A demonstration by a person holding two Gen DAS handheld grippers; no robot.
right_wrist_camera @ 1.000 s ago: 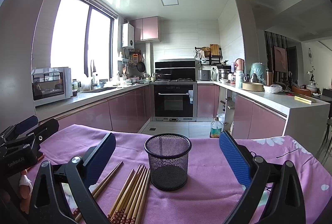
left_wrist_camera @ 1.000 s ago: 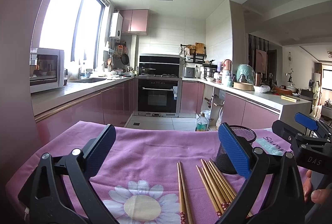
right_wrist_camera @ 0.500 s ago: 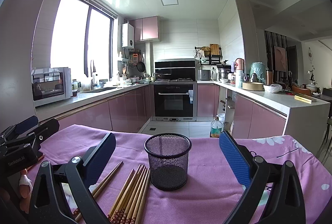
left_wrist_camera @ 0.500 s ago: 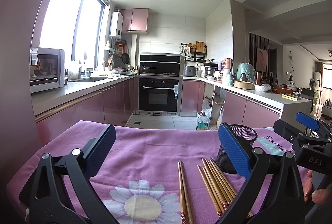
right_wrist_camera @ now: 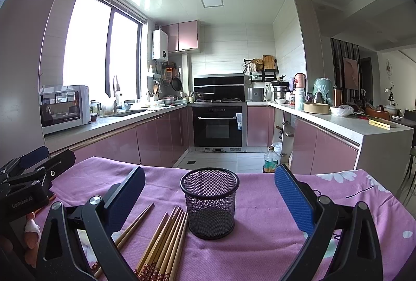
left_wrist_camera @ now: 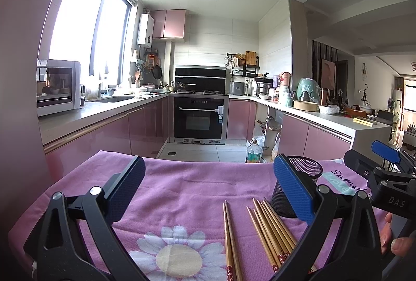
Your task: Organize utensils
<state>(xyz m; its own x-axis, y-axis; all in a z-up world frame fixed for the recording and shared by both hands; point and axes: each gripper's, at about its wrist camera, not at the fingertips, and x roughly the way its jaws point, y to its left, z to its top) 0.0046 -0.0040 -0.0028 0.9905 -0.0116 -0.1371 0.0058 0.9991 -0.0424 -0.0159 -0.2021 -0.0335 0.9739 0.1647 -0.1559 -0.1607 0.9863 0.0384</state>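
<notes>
- Chopsticks: we see a bundle of wooden sticks lying flat on the pink floral tablecloth, just left of the holder, their patterned ends toward the camera.
- Separate pair: in the left wrist view, we note two further chopsticks lying side by side, apart from the main bundle and to its left.
- Mesh holder: a black wire cup stands upright on the cloth; we see nothing inside it. The nearest sticks of the bundle lie close against its base.
- Left gripper: we find its jaws spread wide with nothing between them, held above the cloth; the pair and the bundle lie ahead of it, between the fingers in the view.
- Right gripper: its jaws likewise stand wide apart and empty; in its own view the holder sits midway between the two blue pads.
- Each gripper appears at the edge of the other's view, the person's fingers partly visible on the handles.
- Background: we see a kitchen with pink cabinets, a black oven, and a white microwave on the counter.
</notes>
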